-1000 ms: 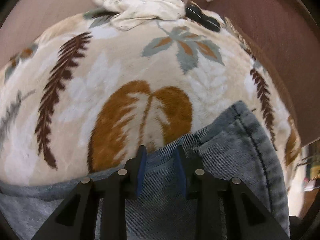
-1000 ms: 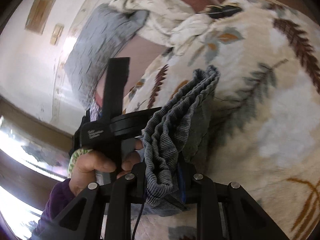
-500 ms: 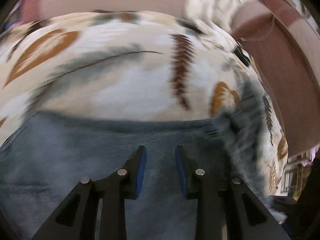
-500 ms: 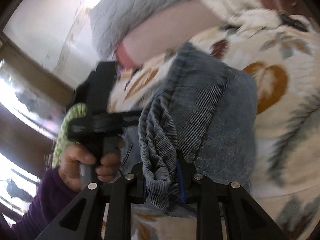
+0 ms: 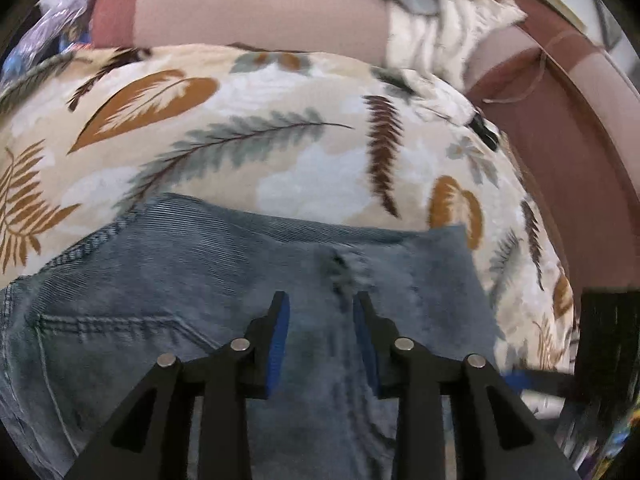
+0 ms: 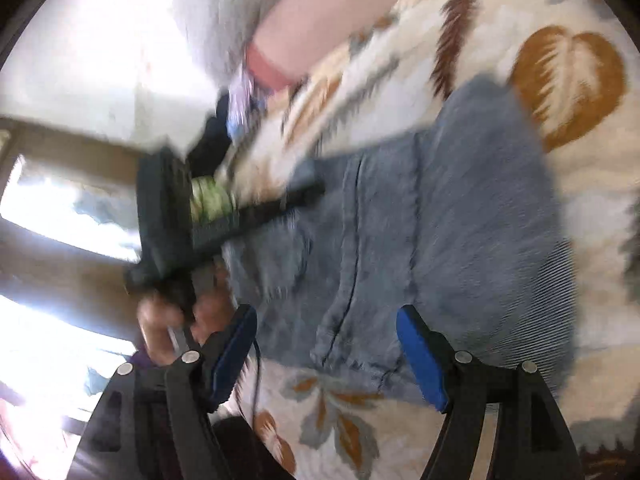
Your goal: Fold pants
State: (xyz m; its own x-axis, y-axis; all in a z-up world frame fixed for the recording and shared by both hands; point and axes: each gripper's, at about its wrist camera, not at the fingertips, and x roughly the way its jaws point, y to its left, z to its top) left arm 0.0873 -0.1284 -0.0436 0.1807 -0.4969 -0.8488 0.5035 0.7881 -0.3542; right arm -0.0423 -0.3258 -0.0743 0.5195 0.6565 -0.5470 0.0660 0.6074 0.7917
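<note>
Jaws of the right gripper (image 6: 326, 344) have just sprung wide, released, nothing between them. Left gripper (image 5: 320, 320) stands slightly parted, touching no cloth. Jeans (image 6: 440, 216) lie folded on the leaf-print blanket (image 6: 568, 80).

Ribbed matt denim pants (image 5: 248, 280) lie on a plush leaf-print blanket (image 5: 280, 168).

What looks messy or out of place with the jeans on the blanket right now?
Nothing is spilled or torn as far as the blur allows. The jeans lie folded on the leaf-print blanket, though the near edge looks bunched and uneven. The right gripper has just opened, its pads clear of the denim.
</note>
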